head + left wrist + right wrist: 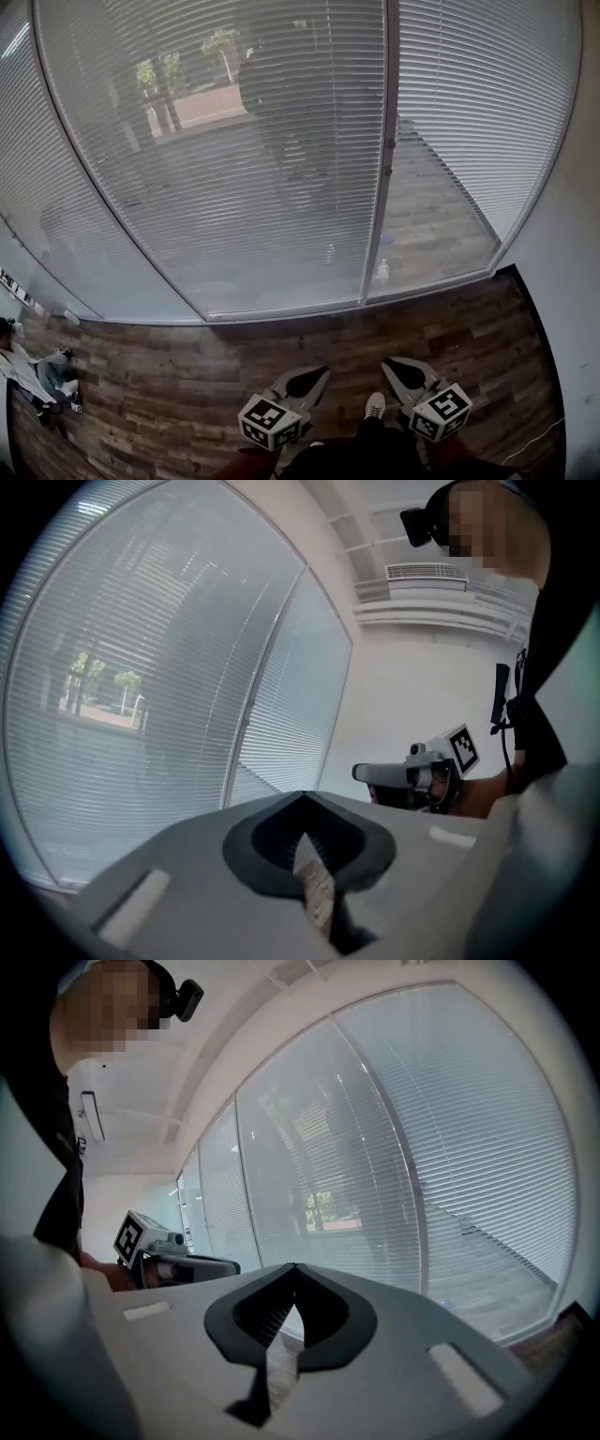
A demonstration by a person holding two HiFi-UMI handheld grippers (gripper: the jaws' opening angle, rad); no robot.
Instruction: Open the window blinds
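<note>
window blinds [216, 159] hang fully lowered over the glass, across a strip of wood floor [169, 375] — well apart from both grippers. left gripper [309, 380] and right gripper [403, 373] held low, side by side, fingers pressed together on nothing — likely carried idle until within reach.

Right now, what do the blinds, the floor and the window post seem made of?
Blinds: thin pale matte slats, likely aluminium or plastic. Floor: brown grained planks of mixed tone, wood or laminate. Window post: smooth pale bar, probably painted metal.
</note>
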